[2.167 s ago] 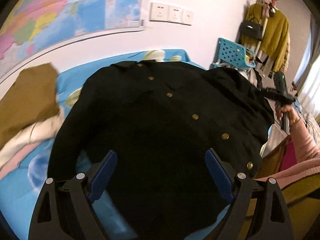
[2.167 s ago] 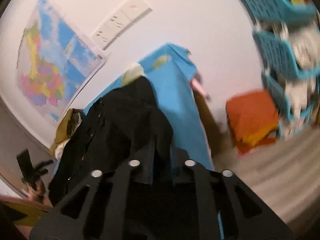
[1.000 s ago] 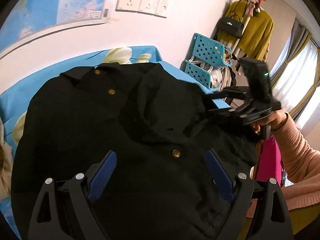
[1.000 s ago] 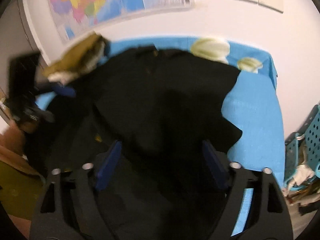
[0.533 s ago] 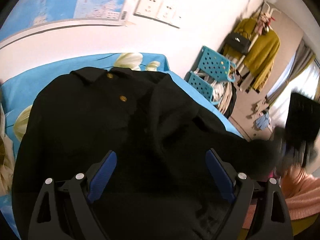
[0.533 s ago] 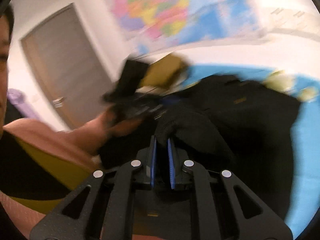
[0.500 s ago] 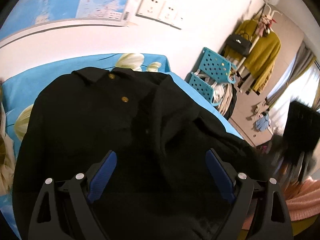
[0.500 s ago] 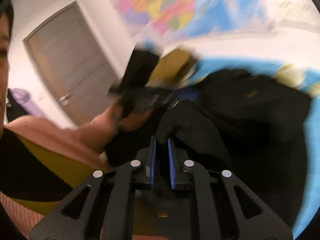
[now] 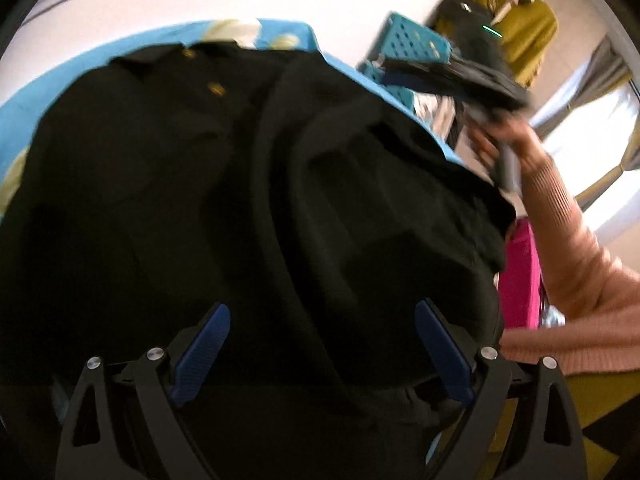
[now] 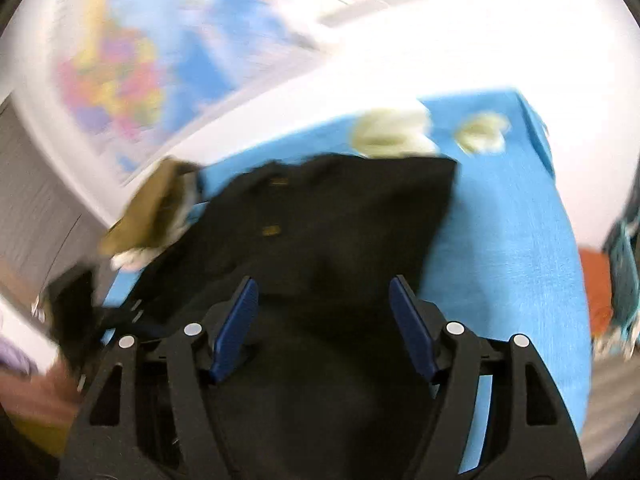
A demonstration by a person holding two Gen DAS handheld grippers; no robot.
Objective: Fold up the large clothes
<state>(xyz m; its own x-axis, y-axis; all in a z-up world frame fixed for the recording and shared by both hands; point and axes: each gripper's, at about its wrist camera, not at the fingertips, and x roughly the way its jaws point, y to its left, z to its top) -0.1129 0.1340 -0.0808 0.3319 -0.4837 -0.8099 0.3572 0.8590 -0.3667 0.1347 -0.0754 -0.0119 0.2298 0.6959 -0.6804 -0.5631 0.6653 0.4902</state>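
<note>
While the black buttoned jacket [image 9: 248, 200] is lying spread over the blue bedsheet [image 10: 508, 240], collar toward 12 o'clock in both wrist views, its right-hand side is lying folded inward across the body. Judgement: thick soft cloth, limp, fairly heavy for a garment, likely draping and sagging when lifted; not fragile, not slippery. Best hold looks like a doubled edge, at the hem corner or the shoulder seam, pinching through both layers.

Left gripper [image 9: 320, 352] is hovering over the hem end, jaws standing wide, nothing between the blue pads [image 9: 202, 354]; whether they are brushing the cloth is unclear.

Right gripper [image 10: 324, 328] is opening at this moment, pads apart and gripping nothing, the jacket lying below them. In the left view it is showing blurred at 2 o'clock, beyond the jacket's edge.

A tan garment pile [image 10: 148, 208] is sitting at 10 o'clock beside the collar.
</note>
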